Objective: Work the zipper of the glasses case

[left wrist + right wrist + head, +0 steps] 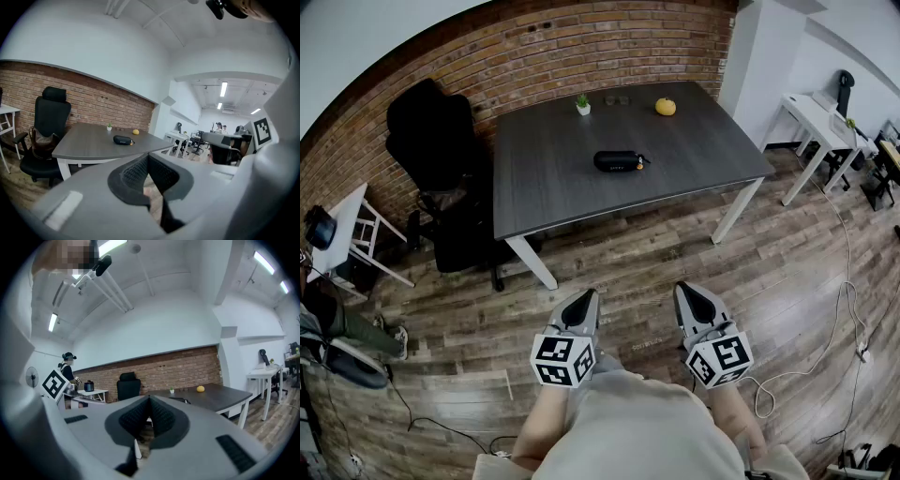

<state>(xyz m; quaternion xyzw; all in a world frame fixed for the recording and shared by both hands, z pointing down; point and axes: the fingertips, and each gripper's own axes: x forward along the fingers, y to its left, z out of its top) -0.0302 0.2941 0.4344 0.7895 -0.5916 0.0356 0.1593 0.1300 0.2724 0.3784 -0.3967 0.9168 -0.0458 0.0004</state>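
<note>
— Distance is the risk. Head view: black oval glasses case [618,161] mid dark grey surface [553,192], well apart from grey left tool [581,302] and grey right tool [694,296].
— Left gripper view: clenched empty, tipped slightly down. Right gripper view: clenched empty, level. Arriving closed could shove the case.

The worktop [553,187] is finished in matt dark grey with a faint grain and is carried on smooth white legs [532,261]. The case [617,160] is covered in black material with a slight sheen. The floor [628,253] is laid in grained wooden planks, and the wall [581,37] is built of rough red brick. The left hand-held gripper [148,158] and right hand-held gripper [150,401] are moulded in matt grey plastic, with black ribbed pads [134,175].
</note>
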